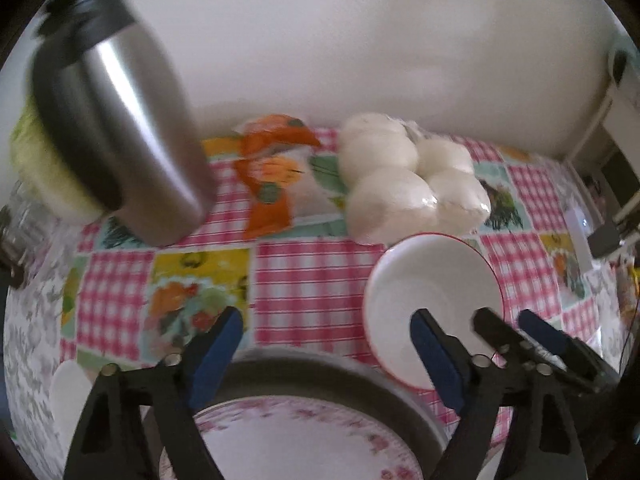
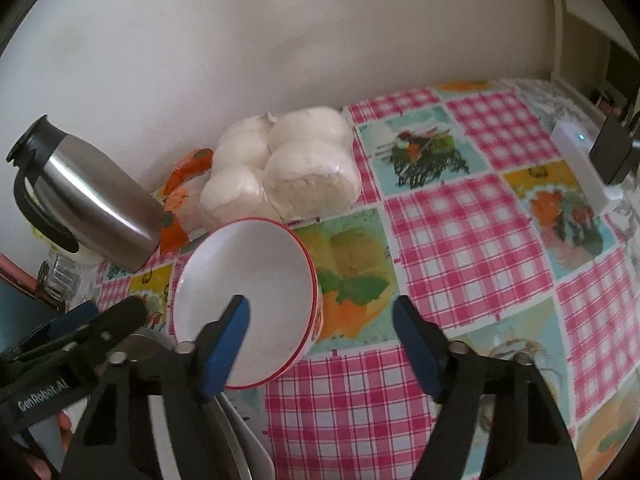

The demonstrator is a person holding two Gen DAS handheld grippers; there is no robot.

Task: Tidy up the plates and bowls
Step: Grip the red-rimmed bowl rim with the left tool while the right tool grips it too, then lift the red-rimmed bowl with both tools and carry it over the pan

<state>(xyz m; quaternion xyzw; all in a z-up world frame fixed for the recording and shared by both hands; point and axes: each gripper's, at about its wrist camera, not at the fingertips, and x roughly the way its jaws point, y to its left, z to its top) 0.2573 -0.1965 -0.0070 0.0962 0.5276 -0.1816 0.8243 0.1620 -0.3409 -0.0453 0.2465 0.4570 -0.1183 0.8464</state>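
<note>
Looking along the left fingers [image 1: 326, 354], the bowl [image 1: 434, 300] stood on the table [image 1: 312, 276] off to their right, its rim touching only the right-hand finger; they gaped apart, empty, above a plate [image 1: 304, 440]. From the right wrist, the bowl [image 2: 244, 304] lay left of the right fingers [image 2: 322, 346], open and gripping nothing, the left-hand finger over its hollow. Both were close; the right looked better placed to straddle the rim.
</note>
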